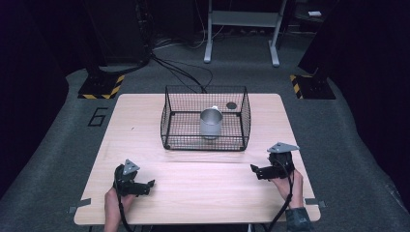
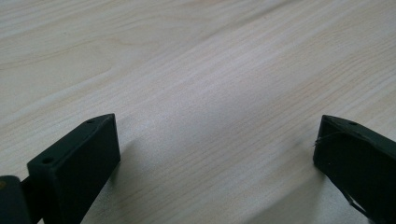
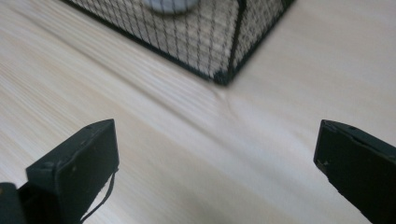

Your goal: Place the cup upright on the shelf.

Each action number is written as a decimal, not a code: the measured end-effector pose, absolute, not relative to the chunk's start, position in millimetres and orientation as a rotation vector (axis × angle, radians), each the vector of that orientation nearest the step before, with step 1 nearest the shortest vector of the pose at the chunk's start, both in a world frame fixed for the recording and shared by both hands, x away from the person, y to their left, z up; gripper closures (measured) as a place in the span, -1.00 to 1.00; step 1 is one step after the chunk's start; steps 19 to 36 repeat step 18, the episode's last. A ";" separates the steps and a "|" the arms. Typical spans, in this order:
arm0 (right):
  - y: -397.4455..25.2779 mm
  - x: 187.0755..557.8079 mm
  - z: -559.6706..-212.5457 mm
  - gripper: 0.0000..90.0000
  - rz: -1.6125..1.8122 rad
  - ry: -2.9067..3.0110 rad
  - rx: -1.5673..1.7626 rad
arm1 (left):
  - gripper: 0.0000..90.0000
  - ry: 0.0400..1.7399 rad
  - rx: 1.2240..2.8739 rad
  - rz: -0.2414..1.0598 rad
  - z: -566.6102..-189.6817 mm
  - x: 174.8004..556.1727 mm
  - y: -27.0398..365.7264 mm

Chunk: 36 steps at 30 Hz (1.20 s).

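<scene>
Wooden table (image 1: 193, 193): mug (image 1: 211, 123) inside wire basket (image 1: 169, 116), both tongs gaping.

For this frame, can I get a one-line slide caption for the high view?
Both grippers, left and right, rest open on the table; metal mug stands in wire basket.

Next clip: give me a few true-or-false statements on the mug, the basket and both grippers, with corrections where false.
1. The metal mug stands upright inside the wire basket. True.
2. The left gripper is shut on the mug. False: it is open over bare table, holding nothing.
3. The right gripper is open. True.
4. The basket lies tipped on its side. False: it sits upright, open side up.
5. Both grippers are inside the basket. False: both are near the table's front edge, apart from the basket.
</scene>
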State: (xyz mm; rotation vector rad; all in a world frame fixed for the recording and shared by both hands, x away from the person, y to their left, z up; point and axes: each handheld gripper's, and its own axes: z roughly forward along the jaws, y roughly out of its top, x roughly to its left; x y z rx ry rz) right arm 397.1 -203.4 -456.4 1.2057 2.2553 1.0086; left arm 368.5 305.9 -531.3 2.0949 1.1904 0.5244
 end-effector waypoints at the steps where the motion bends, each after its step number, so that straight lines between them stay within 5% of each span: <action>1: -209.7 395.8 -466.2 -1.00 1.009 2.250 1.236 | -0.99 1.190 2.096 0.524 -531.3 368.5 306.0; 13: -247.6 386.1 -528.3 -1.00 0.915 2.154 1.415 | -0.99 1.187 2.099 0.530 -531.1 368.7 306.2; 36: -249.5 386.5 -529.8 -1.00 0.904 2.141 1.402 | -0.99 1.194 2.086 0.528 -531.5 368.7 305.6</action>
